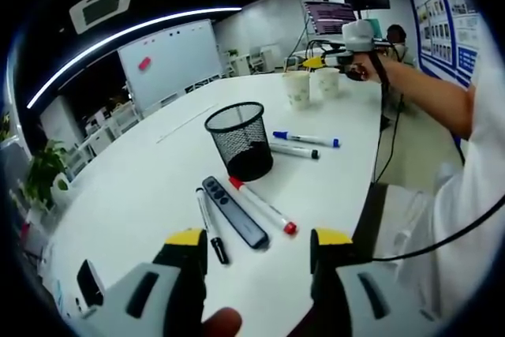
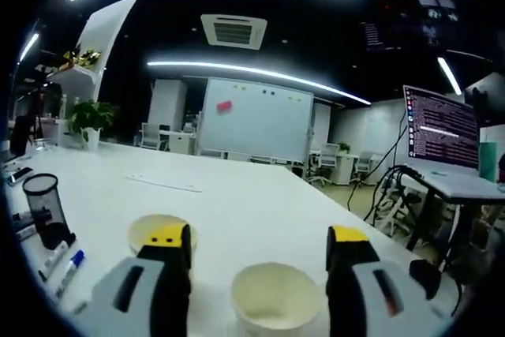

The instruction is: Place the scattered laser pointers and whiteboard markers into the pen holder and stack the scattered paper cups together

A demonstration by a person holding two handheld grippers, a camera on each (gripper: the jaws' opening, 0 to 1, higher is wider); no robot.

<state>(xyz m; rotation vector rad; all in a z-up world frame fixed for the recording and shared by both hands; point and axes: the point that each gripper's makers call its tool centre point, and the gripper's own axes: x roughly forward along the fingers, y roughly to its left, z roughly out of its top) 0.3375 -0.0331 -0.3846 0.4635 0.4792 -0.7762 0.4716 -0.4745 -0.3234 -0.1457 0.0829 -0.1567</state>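
- Desk (image 1: 150, 187): white, carries all items listed.
- Left gripper (image 1: 256, 252): jaws apart, nothing between them, above the near desk edge.
- Right gripper (image 2: 259, 244): jaws apart, straddling one paper cup (image 2: 276, 301); contact cannot be determined. A second cup (image 2: 158, 230) stands just behind its left jaw.
- Pen holder (image 1: 240, 141): black mesh, upright, ahead of the left jaws.
- Laser pointer (image 1: 233, 211): dark, flat, just ahead of the left jaws.
- Red-capped marker (image 1: 263, 206): beside the pointer, right.
- Black marker (image 1: 211, 226): beside the pointer, left.
- Blue marker (image 1: 306, 139) and a dark-capped marker (image 1: 294, 150): right of the holder.
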